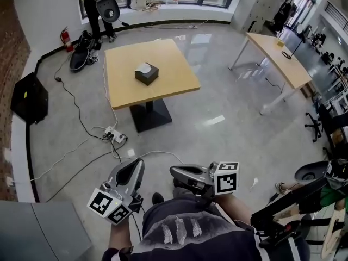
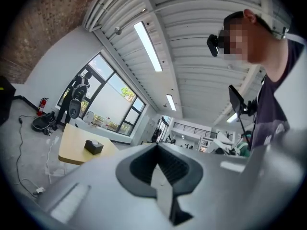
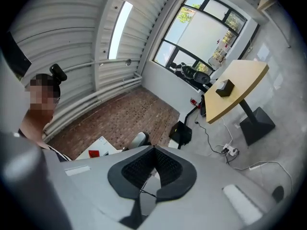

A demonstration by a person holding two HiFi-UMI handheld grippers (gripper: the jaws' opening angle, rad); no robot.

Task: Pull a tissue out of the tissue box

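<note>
A dark tissue box [image 1: 147, 73] with a white tissue sticking out of its top sits near the middle of a square wooden table [image 1: 174, 86], a few steps ahead. The box also shows small in the left gripper view [image 2: 93, 147] and the right gripper view [image 3: 224, 87]. My left gripper [image 1: 137, 165] is held close to my body at the lower left, jaws together, holding nothing. My right gripper [image 1: 174, 171] points left across my front at the lower middle, also shut and empty. Both are far from the box.
A power strip [image 1: 115, 135] with cables lies on the floor between me and the table. A second, long table [image 1: 274, 53] stands at the right. A black case [image 1: 28, 98] leans at the left wall. A person [image 1: 100, 4] stands by the far window.
</note>
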